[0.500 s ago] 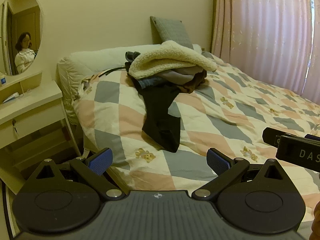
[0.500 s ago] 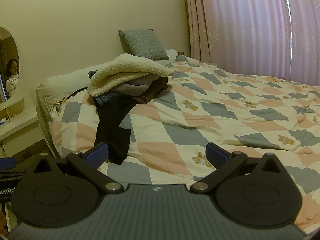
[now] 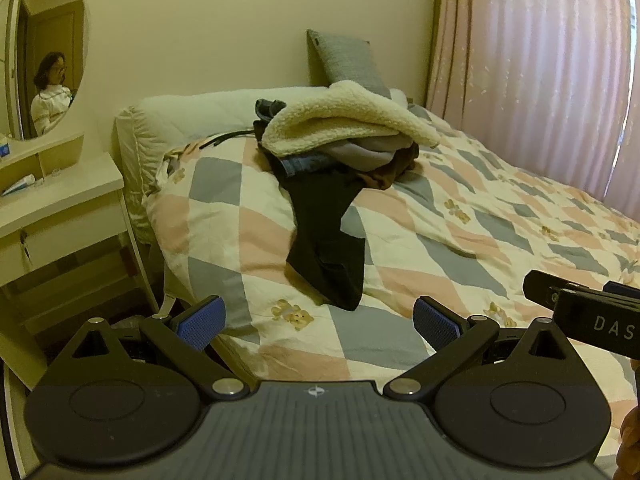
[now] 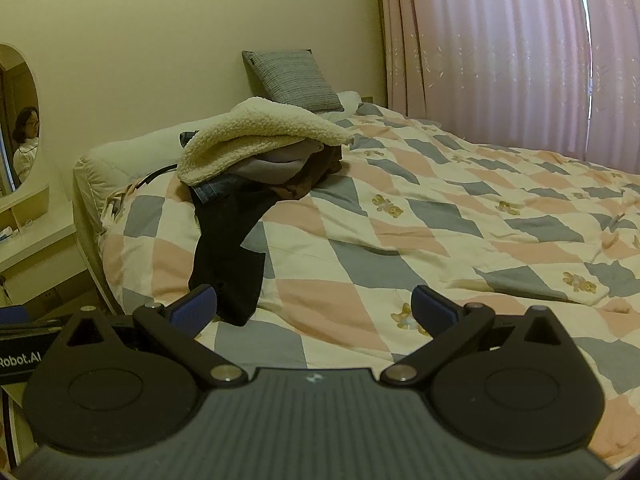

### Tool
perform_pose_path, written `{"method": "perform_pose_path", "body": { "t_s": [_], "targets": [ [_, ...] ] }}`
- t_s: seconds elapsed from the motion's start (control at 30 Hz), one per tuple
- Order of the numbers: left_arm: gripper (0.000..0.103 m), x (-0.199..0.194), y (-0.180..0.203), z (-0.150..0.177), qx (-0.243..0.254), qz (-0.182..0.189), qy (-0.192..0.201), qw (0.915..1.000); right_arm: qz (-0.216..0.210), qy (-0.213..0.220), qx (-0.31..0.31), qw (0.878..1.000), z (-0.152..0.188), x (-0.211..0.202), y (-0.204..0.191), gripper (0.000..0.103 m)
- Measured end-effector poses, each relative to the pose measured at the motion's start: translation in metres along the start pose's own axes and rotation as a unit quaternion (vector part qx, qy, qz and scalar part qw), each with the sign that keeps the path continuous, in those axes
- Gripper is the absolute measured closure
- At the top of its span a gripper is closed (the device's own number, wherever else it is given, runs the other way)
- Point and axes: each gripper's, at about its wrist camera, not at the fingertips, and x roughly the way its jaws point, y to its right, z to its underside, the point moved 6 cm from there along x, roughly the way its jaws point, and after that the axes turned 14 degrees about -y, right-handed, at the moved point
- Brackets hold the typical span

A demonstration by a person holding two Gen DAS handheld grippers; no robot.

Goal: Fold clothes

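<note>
on the bed (image 3: 460, 248), near its head end, a heap of clothes (image 3: 340, 136): cream fleece (image 3: 344, 120) on top, grey and brown pieces under it, a strip of blue denim showing at the left edge. from under the heap, black trousers (image 3: 326, 236) trailing down over the checked quilt (image 4: 400, 240) toward the near edge, crumpled, not folded. behind the heap, a grey cushion (image 4: 294, 80) propped tilted against the wall, beside a pale pillow (image 3: 192, 120). pink curtains (image 4: 500, 52) along the far side of the bed.

low in the left wrist view, left gripper (image 3: 318, 318) held over the near edge of the bed, blue pads (image 3: 200, 322) spread wide, nothing between them, trouser hem just beyond the gap and not touched. in the right wrist view, right gripper (image 4: 314, 306) likewise spread wide and holding nothing, left pad (image 4: 196, 308) overlapping the trouser hem in the picture; cannot tell whether touching. right gripper also visible as a black body at the right edge of the left view, the two side by side, apart.

to the left of the bed, a white dressing table (image 3: 60, 200) with an oval mirror (image 3: 44, 56), a person in a white top reflected in it.
</note>
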Motion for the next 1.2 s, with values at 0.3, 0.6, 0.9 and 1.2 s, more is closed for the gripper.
{"method": "perform_pose_path", "body": {
  "t_s": [0.3,0.6,0.9,1.2],
  "targets": [
    [0.0,0.007,-0.012,0.002,-0.011,0.0,-0.007,0.9999,-0.002,-0.007,-0.005,1.0,0.003,0.006,-0.007,0.0],
    [0.0,0.012,-0.017,0.0,-0.018,0.003,-0.011,0.9998,-0.004,-0.012,-0.005,1.0,-0.001,0.009,-0.009,0.0],
    [0.0,0.016,-0.019,-0.004,-0.018,0.006,-0.008,0.9998,-0.004,-0.016,-0.005,1.0,-0.002,0.014,-0.009,0.0],
    [0.0,0.027,-0.021,-0.011,-0.017,0.0,-0.012,0.9998,-0.004,-0.025,-0.012,1.0,-0.011,0.032,-0.014,0.0]
  ]
}}
